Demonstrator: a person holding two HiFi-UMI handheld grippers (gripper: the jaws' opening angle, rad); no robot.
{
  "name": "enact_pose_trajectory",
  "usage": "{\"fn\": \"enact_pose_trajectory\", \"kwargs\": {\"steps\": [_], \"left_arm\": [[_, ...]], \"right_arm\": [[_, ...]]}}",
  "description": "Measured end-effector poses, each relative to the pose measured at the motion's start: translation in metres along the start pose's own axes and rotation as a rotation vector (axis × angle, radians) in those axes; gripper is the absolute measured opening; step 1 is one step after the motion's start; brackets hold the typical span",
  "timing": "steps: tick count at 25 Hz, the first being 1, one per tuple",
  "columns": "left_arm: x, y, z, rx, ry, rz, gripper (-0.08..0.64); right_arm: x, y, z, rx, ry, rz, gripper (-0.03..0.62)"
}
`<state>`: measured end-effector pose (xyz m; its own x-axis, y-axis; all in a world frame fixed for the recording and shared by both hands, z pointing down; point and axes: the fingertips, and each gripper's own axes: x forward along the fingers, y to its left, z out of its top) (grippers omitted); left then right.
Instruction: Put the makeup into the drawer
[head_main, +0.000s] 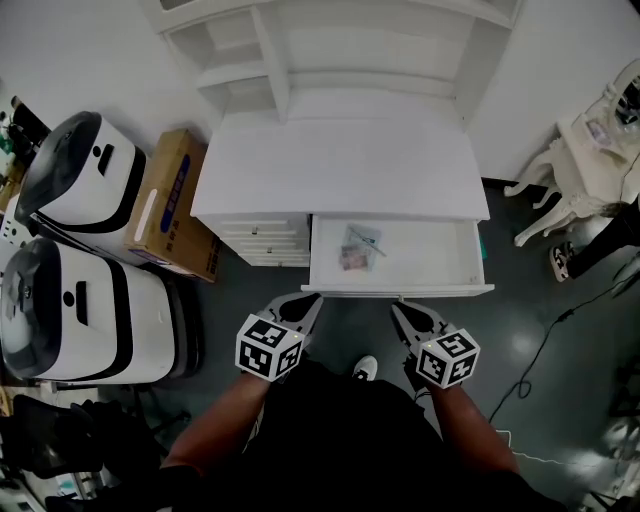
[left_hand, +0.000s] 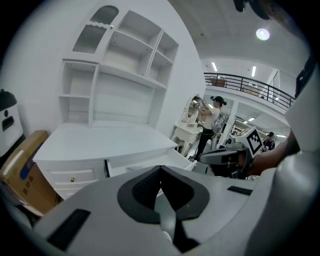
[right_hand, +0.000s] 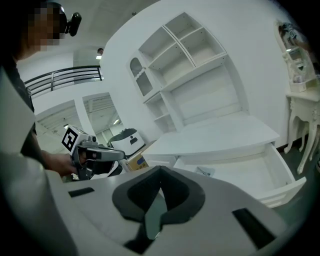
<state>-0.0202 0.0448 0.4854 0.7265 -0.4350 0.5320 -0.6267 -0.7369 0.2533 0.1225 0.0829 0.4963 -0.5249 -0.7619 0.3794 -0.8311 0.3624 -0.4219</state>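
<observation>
Closed left gripper (head_main: 309, 301), closed right gripper (head_main: 401, 309), makeup (head_main: 358, 248) in open drawer (head_main: 432, 252)

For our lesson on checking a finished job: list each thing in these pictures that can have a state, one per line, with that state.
Desk drawer: pulled open.
Makeup: lying inside the desk drawer.
Small side drawers: closed.
Left gripper: shut, holding nothing.
Right gripper: shut, holding nothing.

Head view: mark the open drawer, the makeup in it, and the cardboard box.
open drawer (head_main: 432, 252), head view, bare floor.
makeup (head_main: 357, 250), head view, packet's middle.
cardboard box (head_main: 172, 195), head view, top face.
</observation>
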Motion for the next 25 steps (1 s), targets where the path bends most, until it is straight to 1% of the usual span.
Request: {"fn": "enact_pose_trajectory", "kwargs": {"steps": [4,9,16,21,25], "left_arm": [[0.002,0.01,0.006,0.034,0.02,-0.047,0.005],[-0.009,0.027,-0.002,0.08,0.063,-0.099,0.005],[-0.022,0.04,-0.015,0.071,0.076,-0.151,0.005],[-0.027,0.046,-0.021,0.062,0.077,-0.157,0.005],[-0.031,0.049,-0.024,0.057,0.076,-0.155,0.005]], "right_arm": [[0.012,0.004,-0.004,0.035,0.002,-0.06,0.028],[0.033,0.02,-0.01,0.081,-0.011,-0.119,0.028],[0.05,0.039,-0.019,0.093,-0.006,-0.165,0.028],[0.051,0.047,-0.026,0.142,-0.012,-0.173,0.028],[0.05,0.051,-0.03,0.119,0.006,-0.18,0.028]]}}
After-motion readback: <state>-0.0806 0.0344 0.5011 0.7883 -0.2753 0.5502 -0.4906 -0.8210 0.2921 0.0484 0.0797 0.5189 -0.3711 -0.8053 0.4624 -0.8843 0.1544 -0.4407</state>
